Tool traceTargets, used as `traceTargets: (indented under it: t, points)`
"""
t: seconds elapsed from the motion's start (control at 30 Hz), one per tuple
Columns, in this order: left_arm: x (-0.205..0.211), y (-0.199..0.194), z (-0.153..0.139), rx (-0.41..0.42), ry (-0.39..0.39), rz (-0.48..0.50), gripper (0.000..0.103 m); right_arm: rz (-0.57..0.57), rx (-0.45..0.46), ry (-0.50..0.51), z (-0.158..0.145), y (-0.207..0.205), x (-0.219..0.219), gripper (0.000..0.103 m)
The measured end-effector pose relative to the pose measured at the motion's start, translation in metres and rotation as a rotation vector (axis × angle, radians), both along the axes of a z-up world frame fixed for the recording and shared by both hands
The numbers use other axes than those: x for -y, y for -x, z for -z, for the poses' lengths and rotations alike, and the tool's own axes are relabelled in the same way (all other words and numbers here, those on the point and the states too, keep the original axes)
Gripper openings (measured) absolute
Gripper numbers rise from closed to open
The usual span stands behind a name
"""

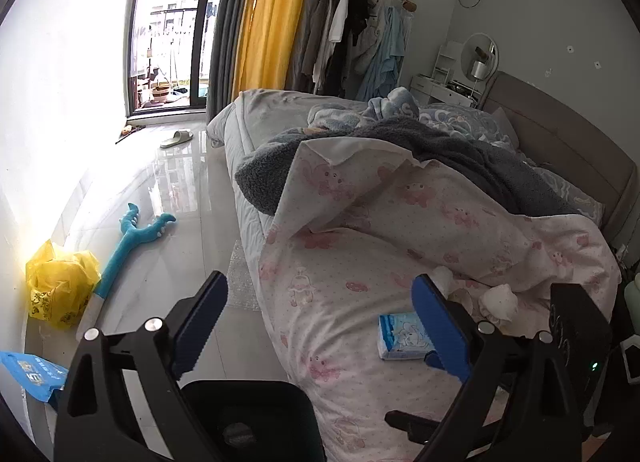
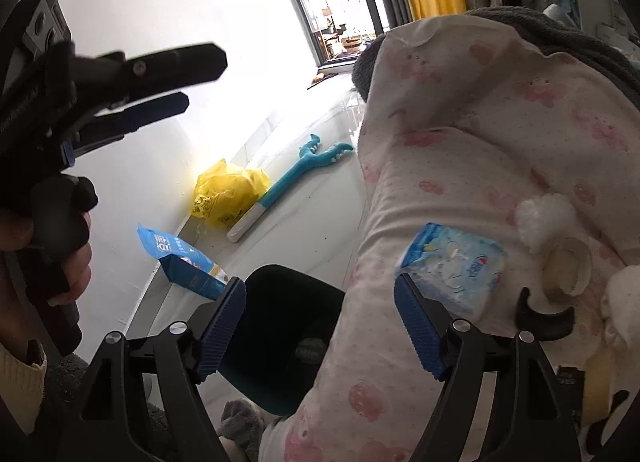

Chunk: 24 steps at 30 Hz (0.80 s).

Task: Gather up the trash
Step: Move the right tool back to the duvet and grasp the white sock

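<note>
Right now I am holding both grippers spread and empty: the left gripper [image 1: 320, 326] at the bottom of its view, the right gripper [image 2: 320, 326] likewise. Nothing looks collected yet, I judge. Nearest, on the quilt [image 2: 460, 166] at lower right, a tissue pack [image 2: 452, 266], white wads [image 2: 544, 218] and a small cup [image 2: 568, 266] are lying. Farther left on the floor [image 2: 312, 222], a blue bag [image 2: 184, 266] and a yellow bag [image 2: 228, 190] are waiting.
</note>
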<state>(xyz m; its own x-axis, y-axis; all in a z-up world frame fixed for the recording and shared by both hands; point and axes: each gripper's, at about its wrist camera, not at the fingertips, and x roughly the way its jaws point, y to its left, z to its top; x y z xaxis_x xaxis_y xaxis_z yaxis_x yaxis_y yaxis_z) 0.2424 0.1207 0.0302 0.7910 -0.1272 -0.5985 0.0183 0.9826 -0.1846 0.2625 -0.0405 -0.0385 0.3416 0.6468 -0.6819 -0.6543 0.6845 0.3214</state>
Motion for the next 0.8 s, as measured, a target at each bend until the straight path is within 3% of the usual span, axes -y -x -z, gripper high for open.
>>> traceTargets:
  t: [0.4, 0.8]
  points:
    - [0.034, -0.016, 0.026, -0.044, 0.008, 0.058, 0.096, 0.120, 0.120, 0.024, -0.022, -0.025, 0.064, 0.081]
    - [0.067, -0.028, 0.053, -0.103, -0.001, 0.101, 0.096, 0.271, 0.119, 0.024, -0.015, -0.059, 0.135, 0.082]
